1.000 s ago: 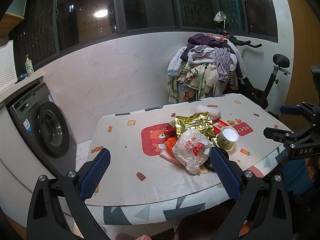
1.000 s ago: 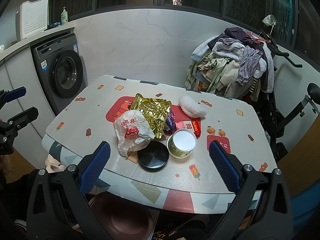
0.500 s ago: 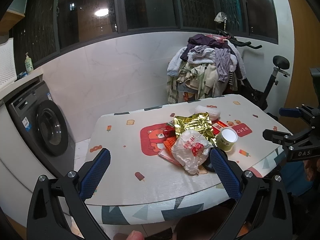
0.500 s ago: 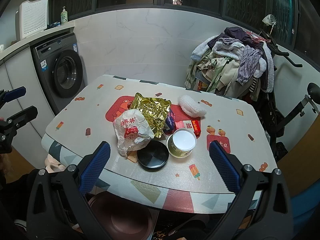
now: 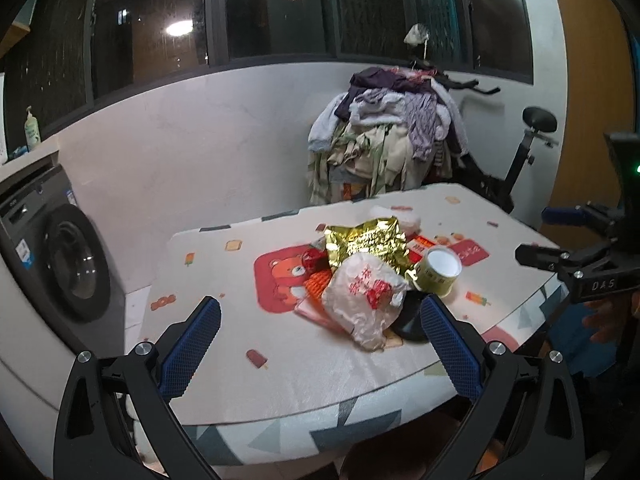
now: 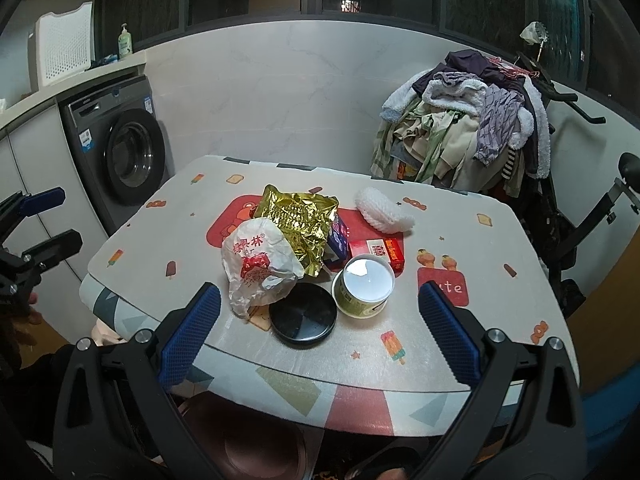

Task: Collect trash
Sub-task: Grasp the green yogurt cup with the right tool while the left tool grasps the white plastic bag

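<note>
A heap of trash lies mid-table: a crumpled white bag with red print [image 6: 258,266] [image 5: 362,294], a gold foil bag [image 6: 298,220] [image 5: 368,242], a black round lid [image 6: 303,314], a green paper cup [image 6: 364,288] [image 5: 438,274], a red box [image 6: 378,252], a blue packet [image 6: 338,240] and a white foam net [image 6: 384,210]. My left gripper [image 5: 318,354] is open, short of the table's near edge. My right gripper [image 6: 318,340] is open over the front edge, just before the lid and cup. Neither holds anything.
The table [image 6: 460,320] has a cartoon-print cover. A washing machine [image 6: 120,152] stands at the left, a clothes pile [image 6: 464,136] on an exercise bike behind. A brown round bin [image 6: 256,444] sits under the table's front edge. The right gripper shows at the left view's right side [image 5: 576,252].
The left gripper has moved left and a little nearer, so the trash sits further right in its view. The right gripper has barely moved. Both stay open.
</note>
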A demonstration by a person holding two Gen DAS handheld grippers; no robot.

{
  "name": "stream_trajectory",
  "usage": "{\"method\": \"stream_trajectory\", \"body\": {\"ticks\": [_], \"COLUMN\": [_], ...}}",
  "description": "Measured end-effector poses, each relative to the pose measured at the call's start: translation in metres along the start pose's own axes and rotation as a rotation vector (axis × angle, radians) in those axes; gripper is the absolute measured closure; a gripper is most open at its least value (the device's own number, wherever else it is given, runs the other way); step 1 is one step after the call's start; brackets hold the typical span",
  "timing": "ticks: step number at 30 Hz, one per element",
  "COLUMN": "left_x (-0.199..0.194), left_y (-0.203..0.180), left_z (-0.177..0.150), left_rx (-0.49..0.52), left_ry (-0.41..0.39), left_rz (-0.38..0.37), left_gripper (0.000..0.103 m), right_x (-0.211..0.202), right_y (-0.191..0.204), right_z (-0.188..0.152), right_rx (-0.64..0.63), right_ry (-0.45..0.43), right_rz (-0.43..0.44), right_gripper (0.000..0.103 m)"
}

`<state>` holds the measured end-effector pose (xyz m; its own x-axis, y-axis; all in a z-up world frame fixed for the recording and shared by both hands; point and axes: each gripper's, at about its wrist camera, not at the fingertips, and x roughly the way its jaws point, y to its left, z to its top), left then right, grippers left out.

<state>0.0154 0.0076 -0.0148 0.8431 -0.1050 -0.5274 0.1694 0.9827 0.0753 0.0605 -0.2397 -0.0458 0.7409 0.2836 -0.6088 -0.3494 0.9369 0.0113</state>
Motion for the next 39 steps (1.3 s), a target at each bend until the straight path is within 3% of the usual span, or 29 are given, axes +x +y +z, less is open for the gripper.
{"method": "stream_trajectory", "body": {"ticks": [6, 8, 16, 26, 28, 29, 31, 36, 39], "left_x": [0.028, 0.04, 0.083, 0.125, 0.133, 0.136, 0.144, 0.177, 0.203], "left_y": [0.007, 0.008, 0.022, 0.035, 0.031, 0.03, 0.027, 0.019, 0.017], "left_z": [-0.012, -0.015, -0.028, -0.034, -0.033, -0.033, -0.031, -0.026, -0.024], "left_rx": [-0.03, -0.041, -0.134, -0.257, -0.254, -0.254, -0.267, -0.307, -0.383], "left_ry": [0.054, 0.093, 0.157, 0.238, 0.249, 0.253, 0.261, 0.303, 0.344], "left_rz": [-0.003, -0.016, -0.028, -0.071, -0.086, -0.096, -0.13, -0.192, -0.225], "left_gripper": [0.005, 0.005, 0.005, 0.005, 0.005, 0.006, 0.008, 0.013, 0.013], "right_x": [0.037, 0.053, 0.12, 0.218, 0.227, 0.231, 0.233, 0.206, 0.186], "right_y": [-0.018, -0.023, -0.062, -0.084, -0.083, -0.083, -0.083, -0.084, -0.088], "right_z": [-0.012, -0.015, -0.02, -0.021, -0.023, -0.025, -0.027, -0.023, -0.022], "right_rx": [0.042, 0.043, 0.116, 0.188, 0.193, 0.194, 0.195, 0.192, 0.21], "right_ry": [0.083, 0.105, 0.116, 0.205, 0.225, 0.236, 0.245, 0.152, 0.104], "right_rz": [0.028, -0.015, -0.032, 0.045, 0.064, 0.082, 0.089, 0.032, 0.018], "right_gripper": [0.006, 0.006, 0.006, 0.007, 0.011, 0.028, 0.027, 0.027, 0.027]}}
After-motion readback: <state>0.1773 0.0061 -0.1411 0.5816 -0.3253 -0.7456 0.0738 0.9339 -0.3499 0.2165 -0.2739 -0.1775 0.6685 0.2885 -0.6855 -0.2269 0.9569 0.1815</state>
